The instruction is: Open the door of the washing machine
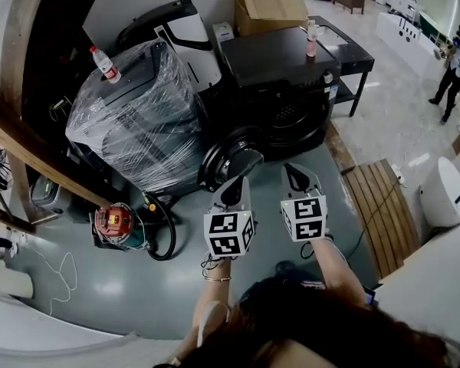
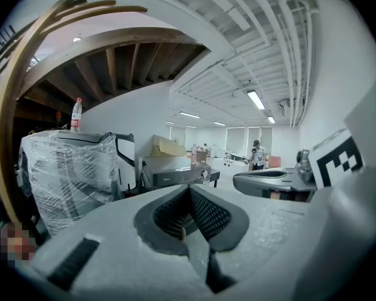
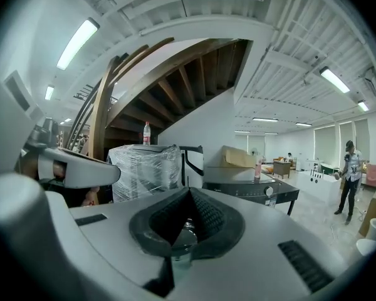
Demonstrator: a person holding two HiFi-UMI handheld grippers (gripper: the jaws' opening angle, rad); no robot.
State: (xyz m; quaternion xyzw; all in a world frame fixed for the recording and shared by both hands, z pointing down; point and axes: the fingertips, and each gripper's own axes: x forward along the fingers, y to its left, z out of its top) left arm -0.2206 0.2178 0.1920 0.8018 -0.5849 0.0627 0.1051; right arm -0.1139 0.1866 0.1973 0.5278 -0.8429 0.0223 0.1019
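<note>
The black front-loading washing machine stands in the middle of the head view. Its round glass door hangs swung out to the left of the dark drum opening. My left gripper hovers just in front of that door, its jaws closed together with nothing between them. My right gripper is beside it, below the drum opening, also shut and empty. In the left gripper view the pads meet at the tip, and the machine lies beyond. The right gripper view shows the machine ahead past closed jaws.
A plastic-wrapped appliance with a bottle on top stands left of the washer. A cardboard box sits behind it, a pink bottle on it. A red device and black hose lie left; wooden slats right. A person stands far right.
</note>
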